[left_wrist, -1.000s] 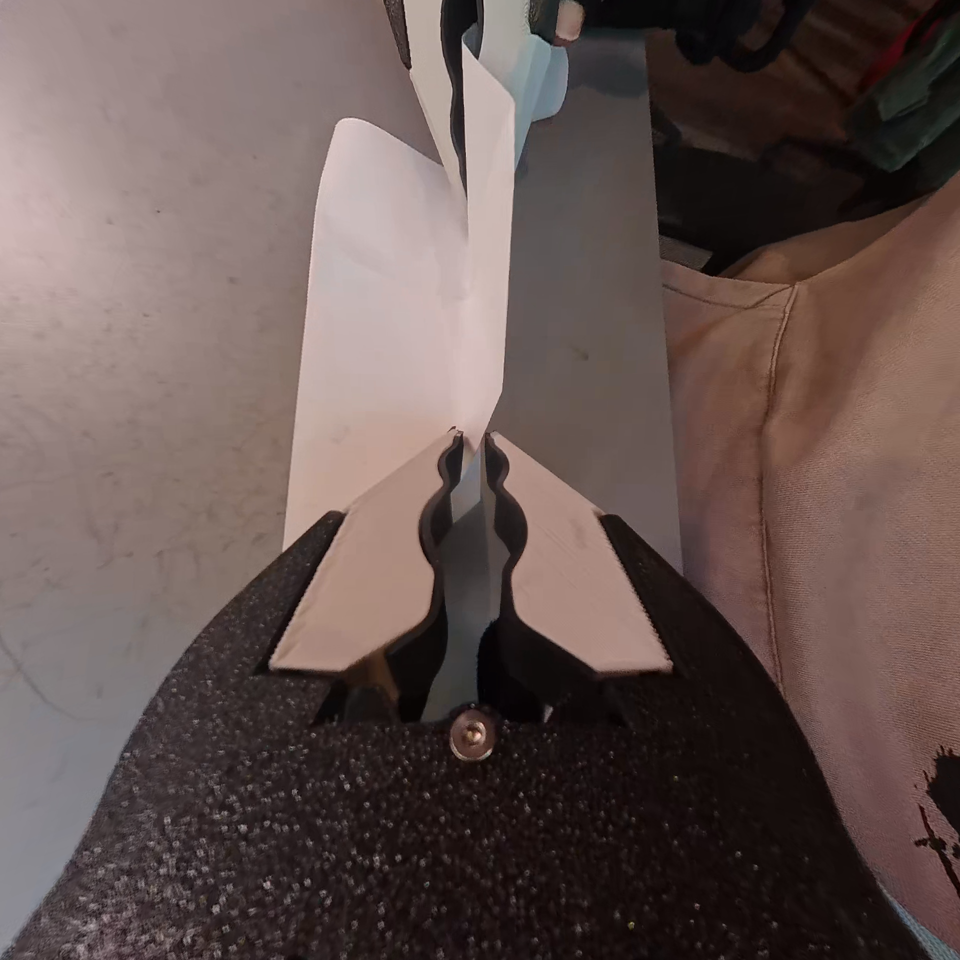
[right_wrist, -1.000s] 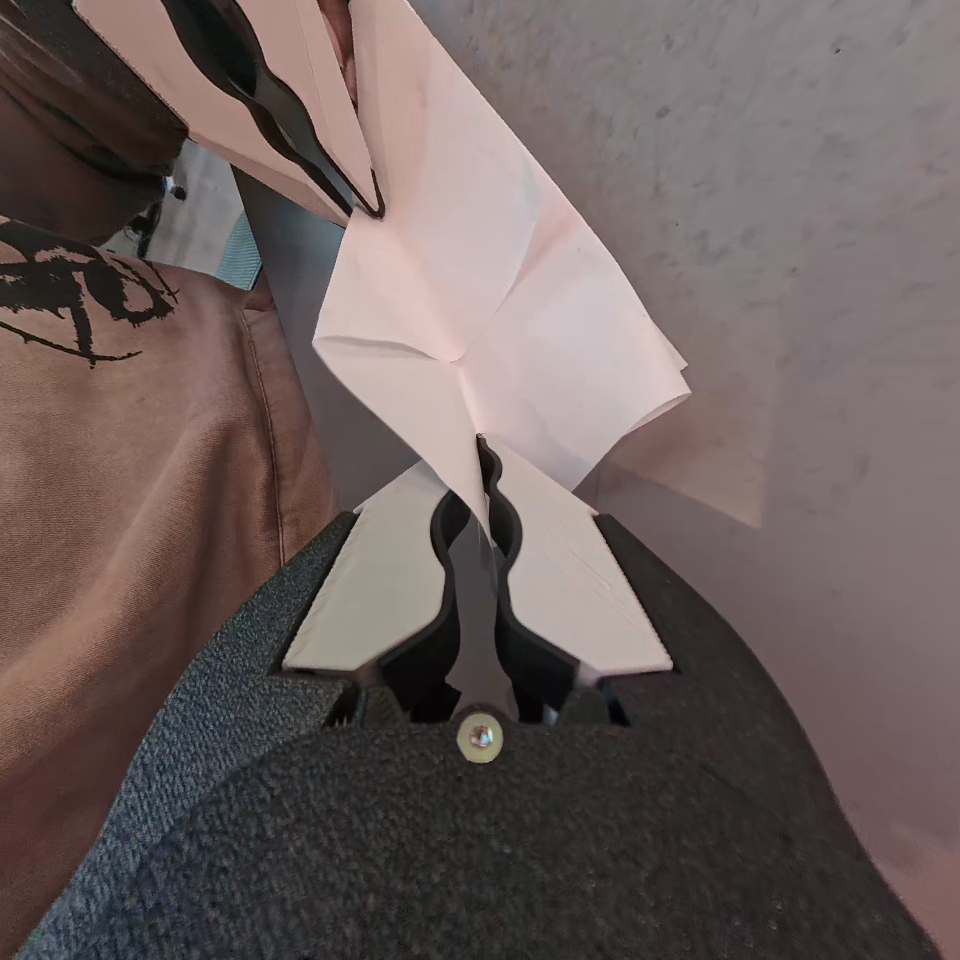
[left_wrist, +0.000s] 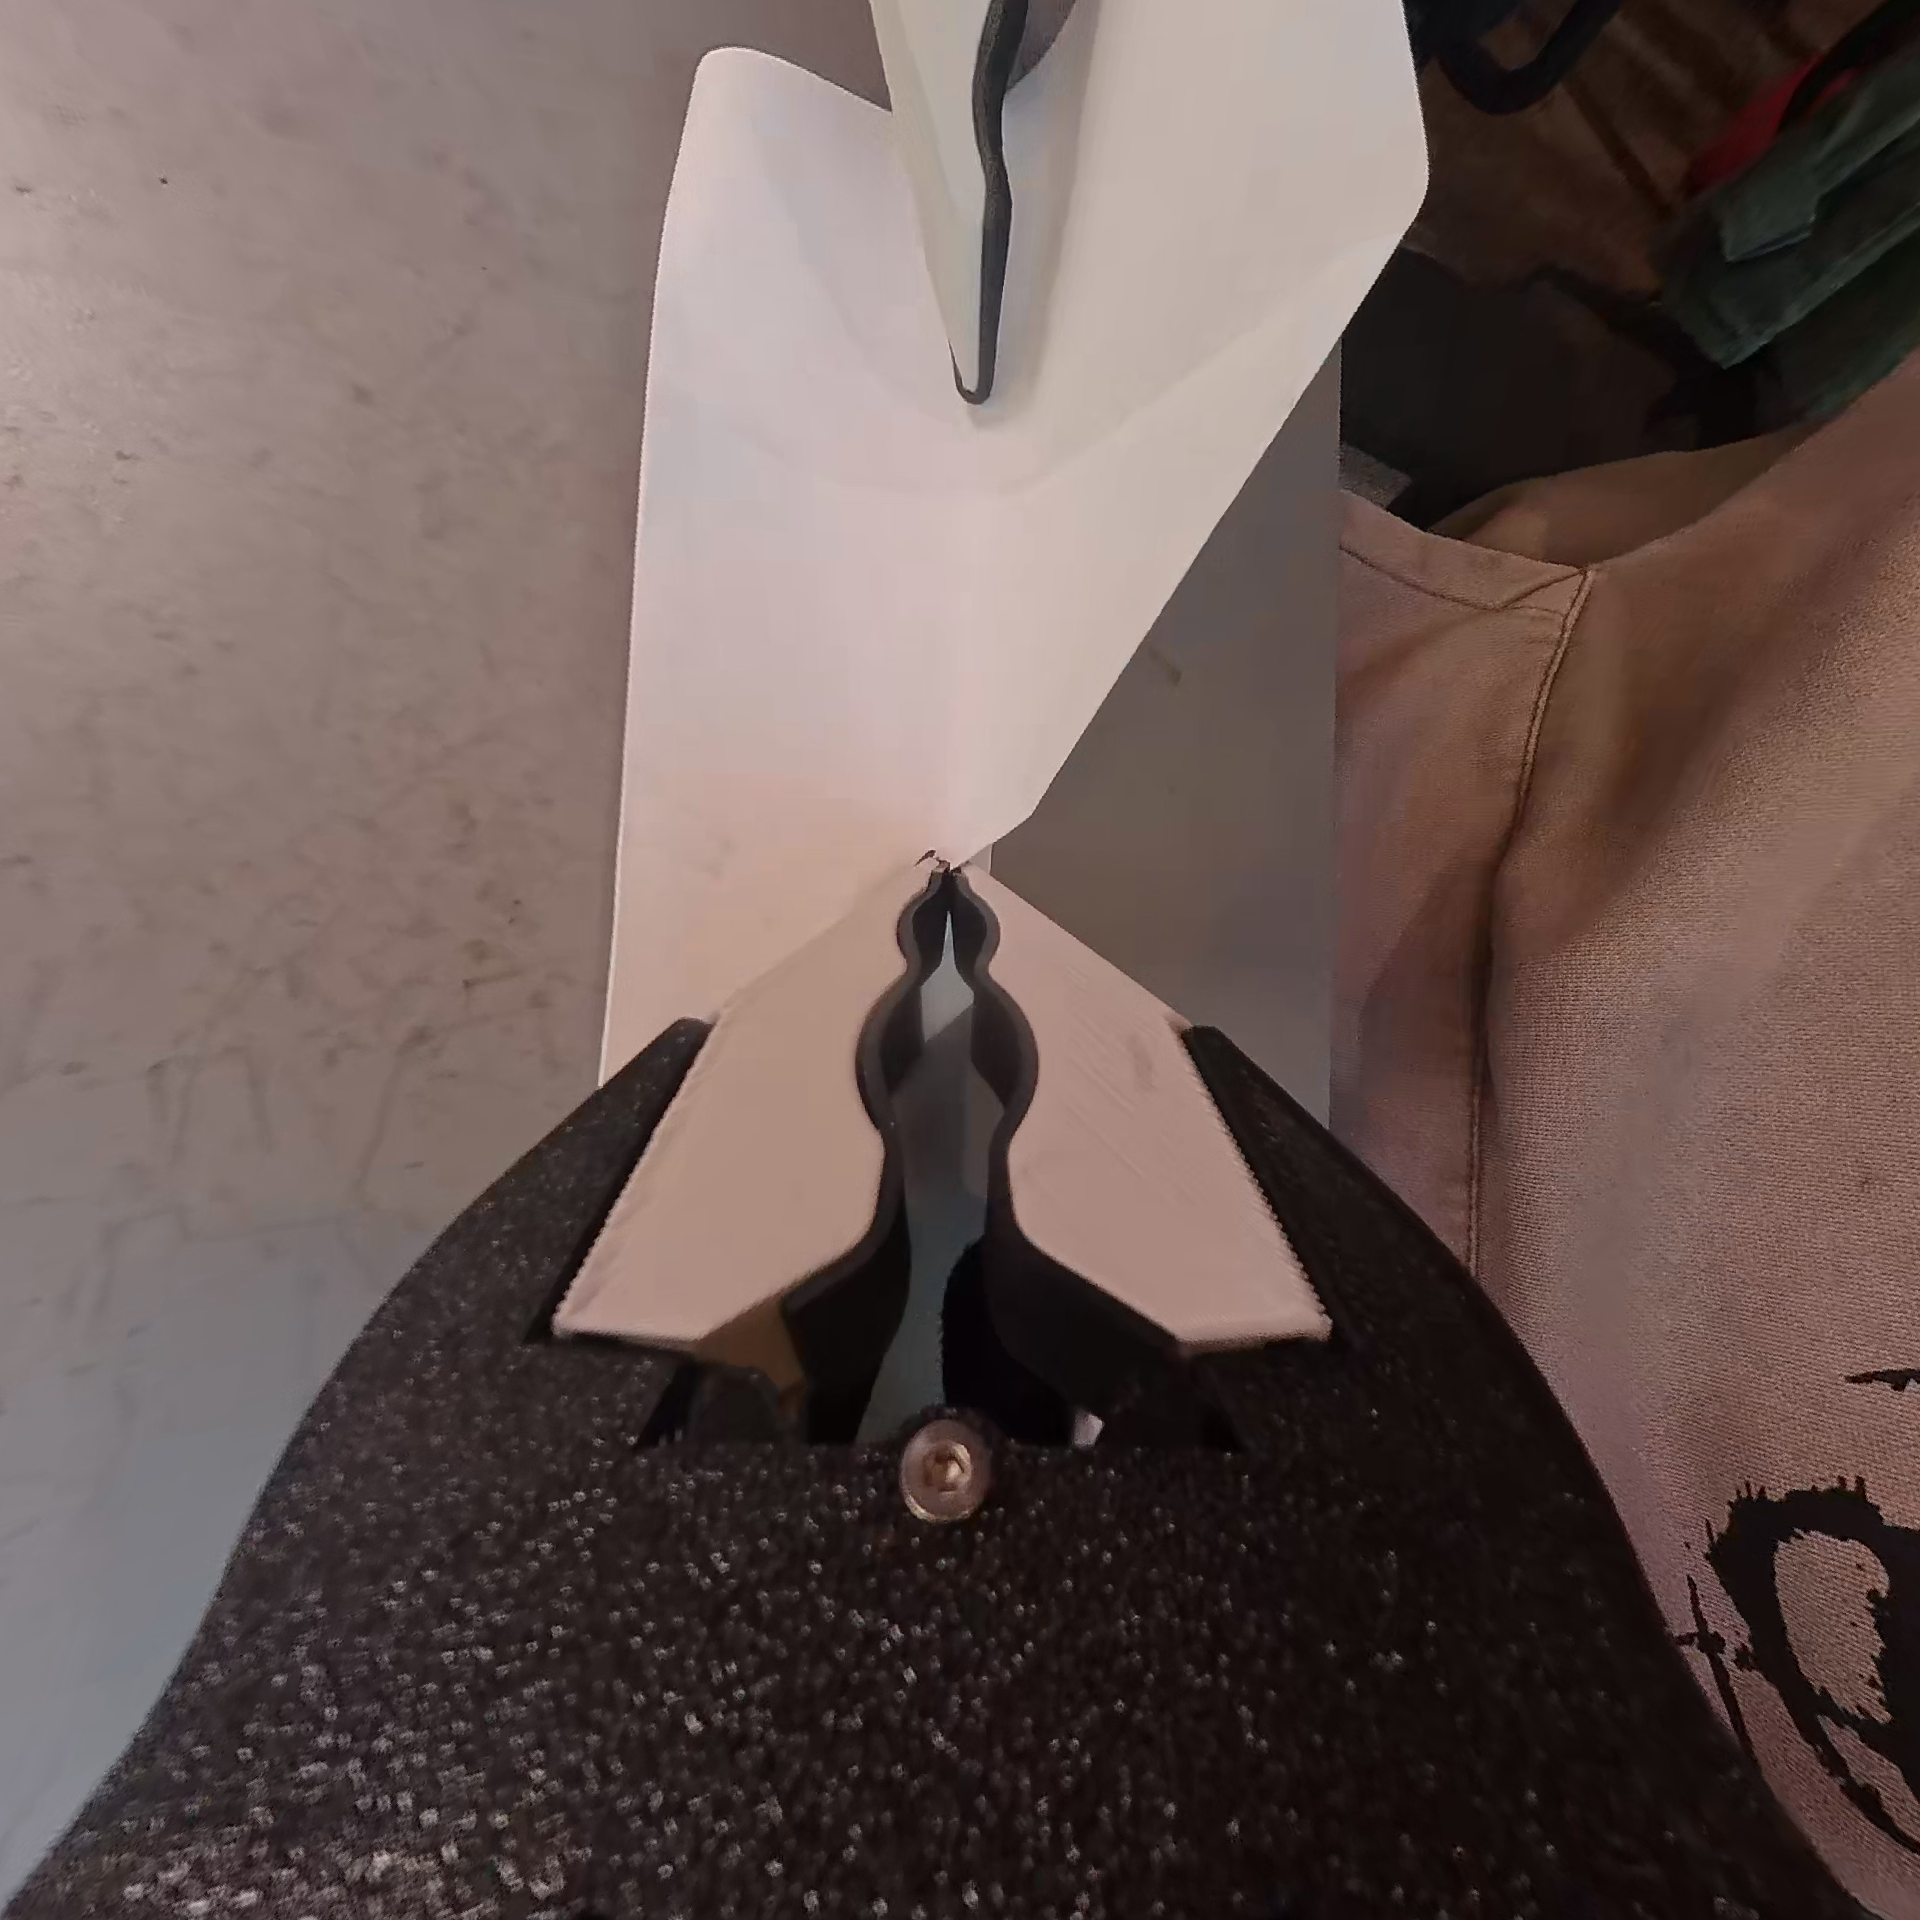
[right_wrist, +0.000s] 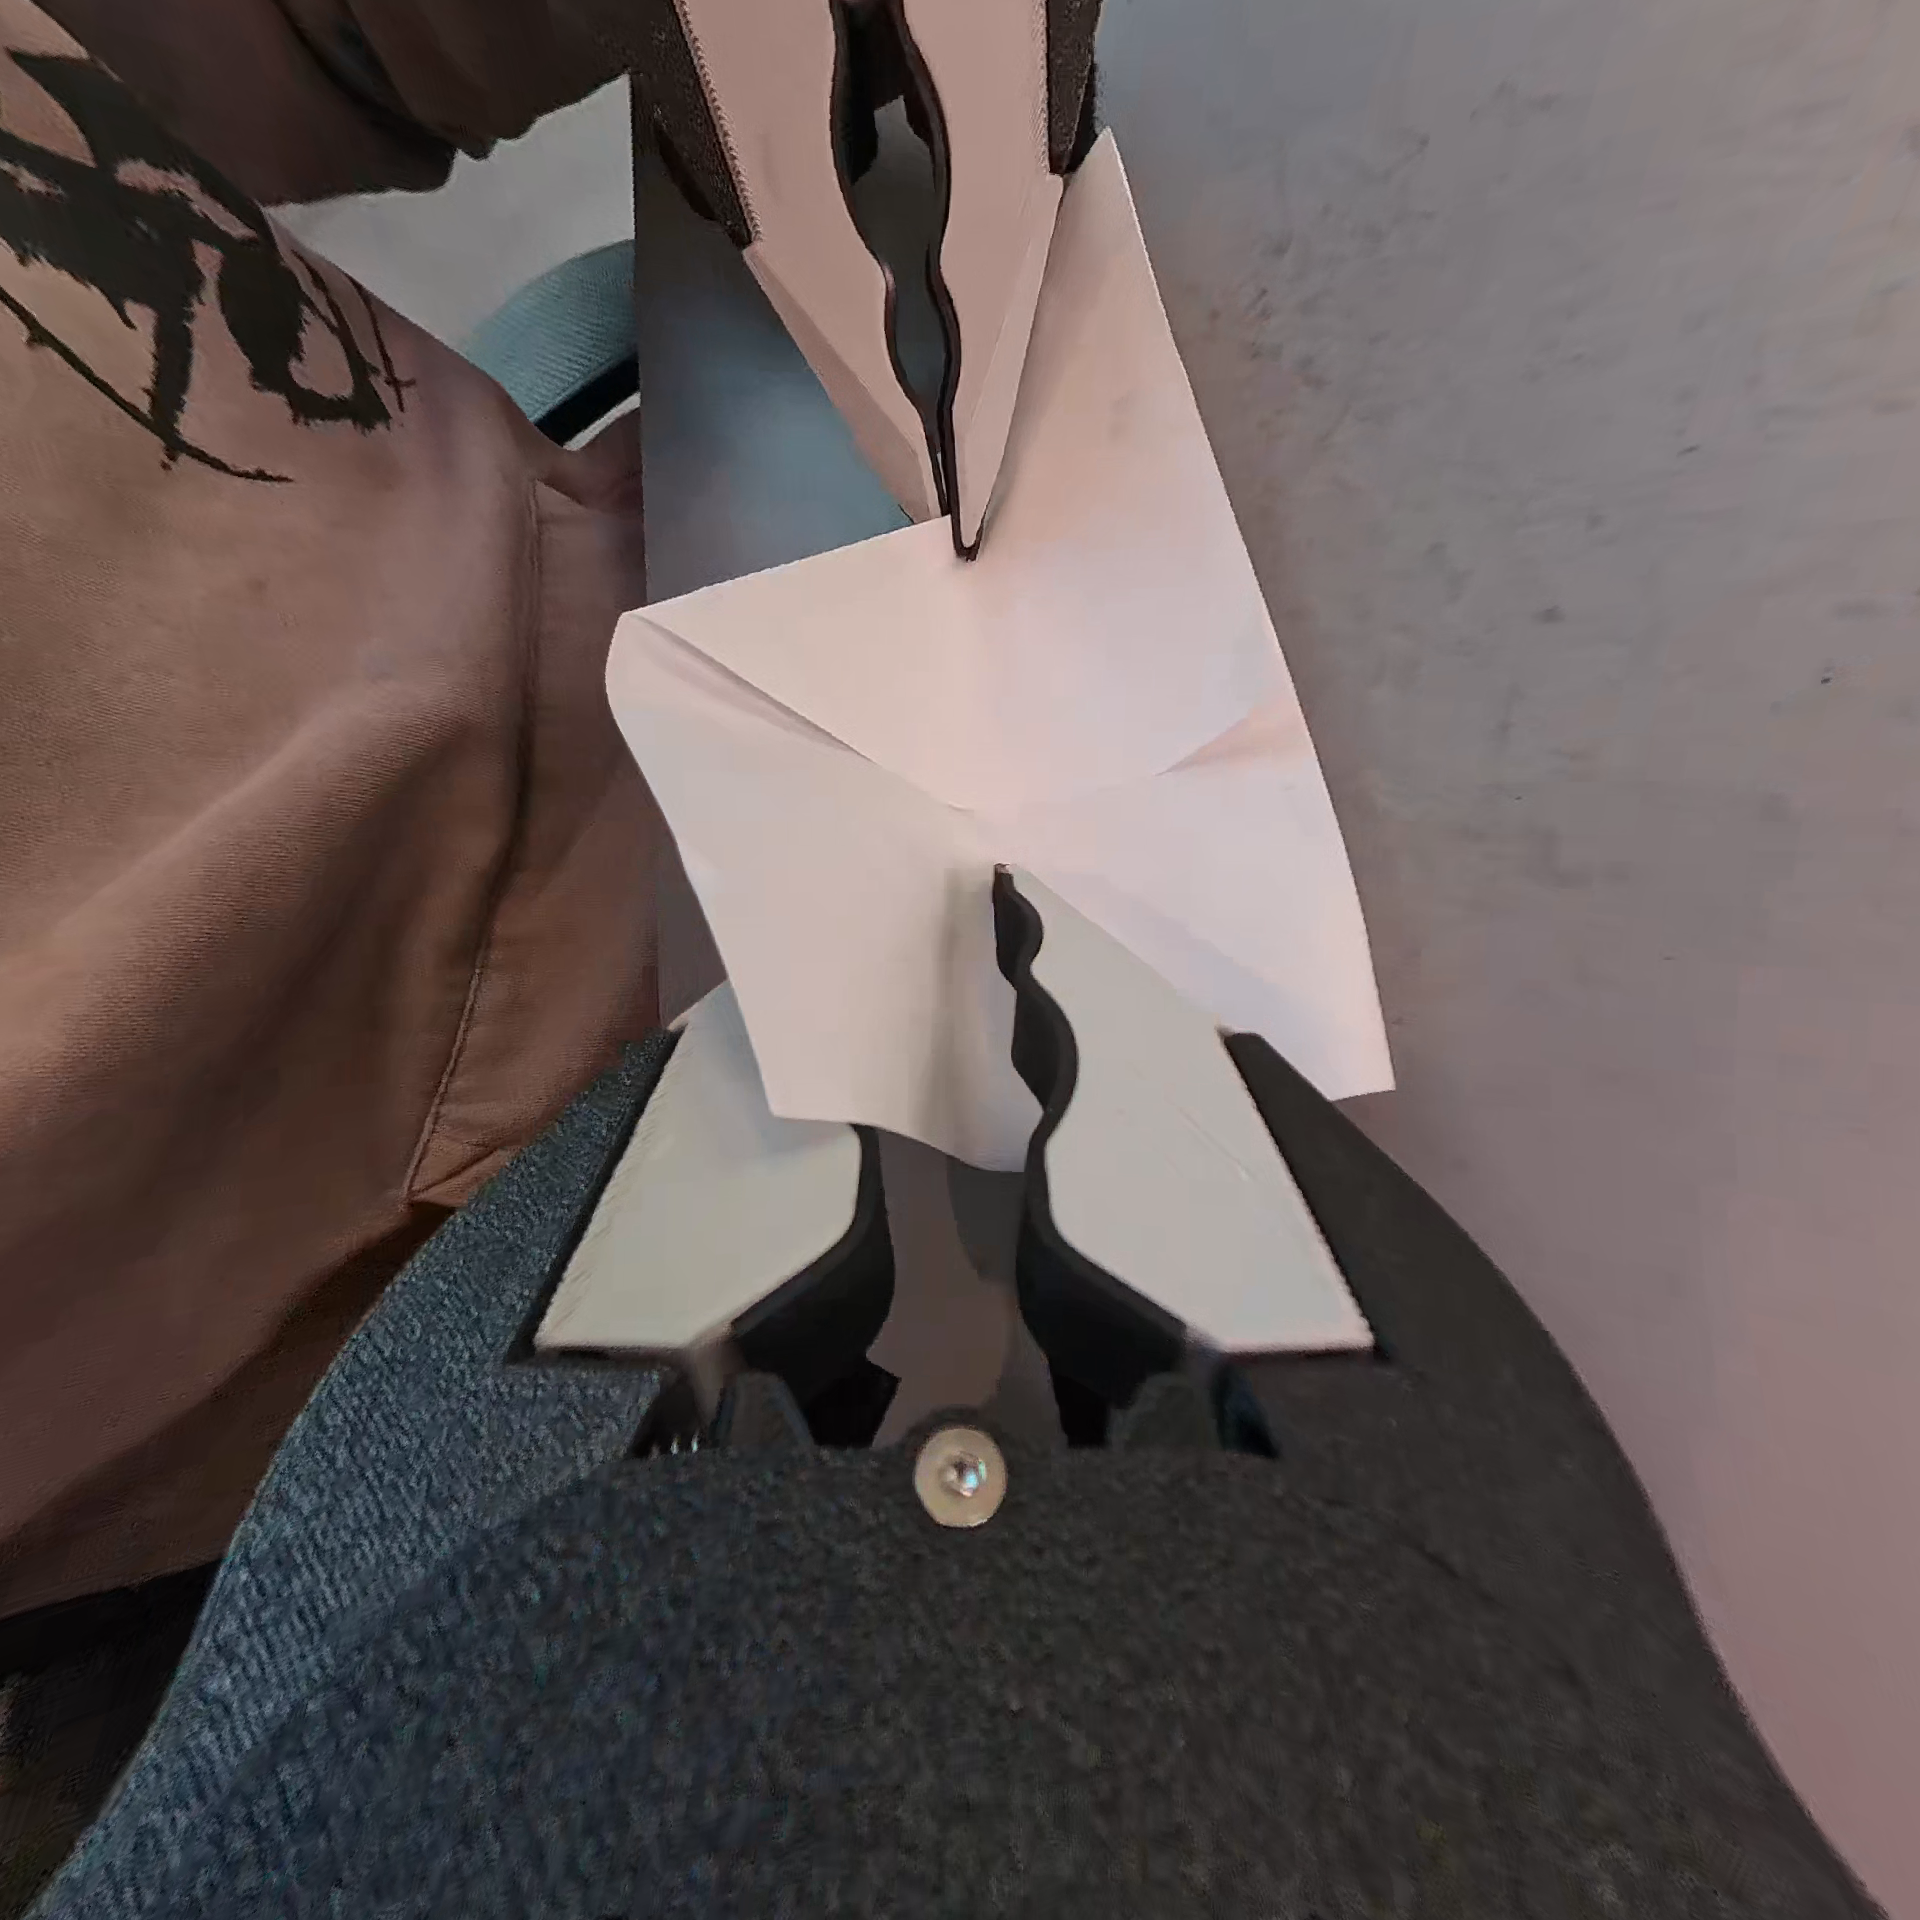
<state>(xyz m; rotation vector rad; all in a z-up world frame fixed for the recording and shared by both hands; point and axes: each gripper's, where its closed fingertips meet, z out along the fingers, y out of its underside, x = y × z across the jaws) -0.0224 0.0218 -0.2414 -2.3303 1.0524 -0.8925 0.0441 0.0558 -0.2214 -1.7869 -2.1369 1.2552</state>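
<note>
One white sheet of paper (left_wrist: 914, 582) hangs in the air between two tongs, above the grey surface (left_wrist: 291, 623) near its front edge. The left tongs (left_wrist: 943, 881) are pressed together at the tips and pinch one edge of the paper; in the right wrist view the same left tongs (right_wrist: 961, 540) come in from the top of the frame, their tips closed on the far edge of the sheet. The right tongs (right_wrist: 1000, 883) pinch the near part of the paper (right_wrist: 987, 748), which is drawn down between the two fingers, so that a flap of it covers one finger (right_wrist: 665, 1184) in part; in the left wrist view the right tongs (left_wrist: 977, 384) reach in from above with their tips closed on the sheet. The two tongs face each other tip to tip, and the long axis of the paper runs from the one to the other, roughly along the front edge of the surface. The sheet is creased, with several fold lines meeting near its middle, and its corners stand away at the sides. Beside the surface is a person's beige shirt (left_wrist: 1662, 1039) with a black print on it.
</note>
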